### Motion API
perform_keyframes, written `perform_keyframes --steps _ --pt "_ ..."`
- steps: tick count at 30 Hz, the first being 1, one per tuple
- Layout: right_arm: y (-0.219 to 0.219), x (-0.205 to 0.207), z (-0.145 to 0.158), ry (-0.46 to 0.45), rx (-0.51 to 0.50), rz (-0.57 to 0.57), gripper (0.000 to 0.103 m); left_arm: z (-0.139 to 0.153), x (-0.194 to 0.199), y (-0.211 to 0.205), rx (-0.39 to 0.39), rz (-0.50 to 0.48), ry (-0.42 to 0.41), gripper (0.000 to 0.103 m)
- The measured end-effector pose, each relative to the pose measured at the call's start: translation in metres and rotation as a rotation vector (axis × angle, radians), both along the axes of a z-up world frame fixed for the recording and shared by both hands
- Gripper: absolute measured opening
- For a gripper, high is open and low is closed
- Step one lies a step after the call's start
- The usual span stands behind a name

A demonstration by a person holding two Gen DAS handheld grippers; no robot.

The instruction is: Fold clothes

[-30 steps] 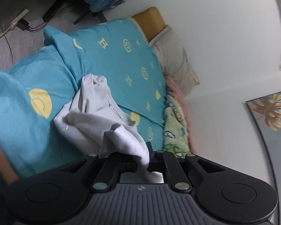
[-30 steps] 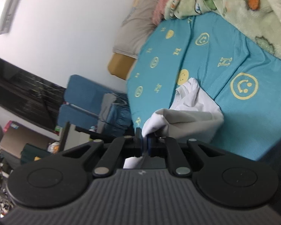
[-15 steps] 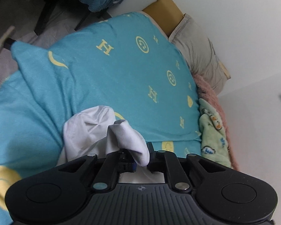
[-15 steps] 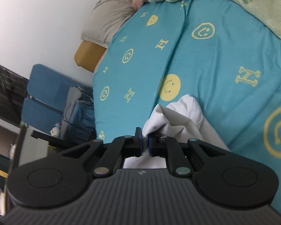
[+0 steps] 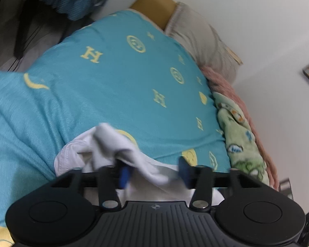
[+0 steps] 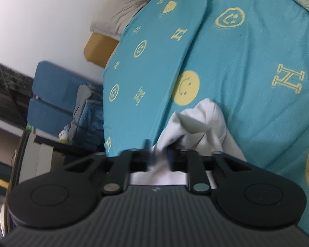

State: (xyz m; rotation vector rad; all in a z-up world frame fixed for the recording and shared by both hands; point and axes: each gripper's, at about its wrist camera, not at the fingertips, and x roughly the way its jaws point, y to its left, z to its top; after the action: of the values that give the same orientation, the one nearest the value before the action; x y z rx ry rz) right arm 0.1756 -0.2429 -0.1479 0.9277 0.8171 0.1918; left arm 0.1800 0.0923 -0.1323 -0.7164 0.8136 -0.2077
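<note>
My left gripper (image 5: 153, 171) and right gripper (image 6: 159, 156) are both opening, the crumpled white shirt (image 5: 113, 146) lying loose between their jaws on the teal bedspread (image 5: 117, 86). Only the right view is showing blue chairs (image 6: 51, 96) beyond the bedspread.

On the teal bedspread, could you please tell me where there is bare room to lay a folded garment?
Free: the teal smiley-print bedspread between the crumpled white garment and the beige pillow. Crowded: the edge under the green cartoon-print blanket, and the near edge, where the garment lies.
</note>
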Motion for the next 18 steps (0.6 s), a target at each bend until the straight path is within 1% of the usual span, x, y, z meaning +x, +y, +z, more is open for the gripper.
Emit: perform_keyframes --steps 1,2,3,5,6,8,9,10,12,14,16,18 --pt "0.003 -0.004 0.003 -0.015 0.001 0.015 0.072 0.004 -0.003 -0.002 0.023 -0.023 -0.024 0.072" --pt "0.007 -0.009 0.005 -0.029 -0.002 0.034 0.077 0.008 -0.007 -0.005 0.051 -0.042 -0.050 0.075" --pt "0.011 -0.015 0.008 -0.040 -0.009 0.053 0.077 0.012 -0.013 -0.008 0.088 -0.054 -0.079 0.082" --pt "0.020 -0.025 0.013 -0.061 -0.040 0.091 0.076 0.021 -0.023 -0.014 0.154 -0.077 -0.124 0.083" --pt "0.026 -0.029 0.015 -0.073 -0.092 0.112 0.076 0.023 -0.026 -0.017 0.175 -0.093 -0.136 0.084" --pt "0.039 -0.032 0.020 -0.104 -0.218 0.162 0.070 0.023 -0.028 -0.022 0.214 -0.115 -0.146 0.086" --pt "0.045 -0.032 0.021 -0.116 -0.276 0.184 0.068 0.021 -0.027 -0.025 0.233 -0.117 -0.137 0.087" --pt "0.050 -0.027 0.020 -0.123 -0.322 0.202 0.063 0.018 -0.025 -0.027 0.252 -0.120 -0.125 0.087" --pt "0.055 -0.013 0.013 -0.119 -0.381 0.222 0.058 0.009 -0.018 -0.031 0.290 -0.126 -0.097 0.086" --pt "0.058 0.005 0.004 -0.107 -0.444 0.223 0.056 -0.001 -0.010 -0.035 0.319 -0.136 -0.076 0.086" --pt "0.062 0.019 -0.006 -0.101 -0.523 0.221 0.052 -0.010 -0.004 -0.038 0.351 -0.148 -0.060 0.086" --pt "0.063 0.025 -0.016 -0.097 -0.570 0.230 0.051 -0.016 -0.004 -0.040 0.377 -0.161 -0.053 0.086"
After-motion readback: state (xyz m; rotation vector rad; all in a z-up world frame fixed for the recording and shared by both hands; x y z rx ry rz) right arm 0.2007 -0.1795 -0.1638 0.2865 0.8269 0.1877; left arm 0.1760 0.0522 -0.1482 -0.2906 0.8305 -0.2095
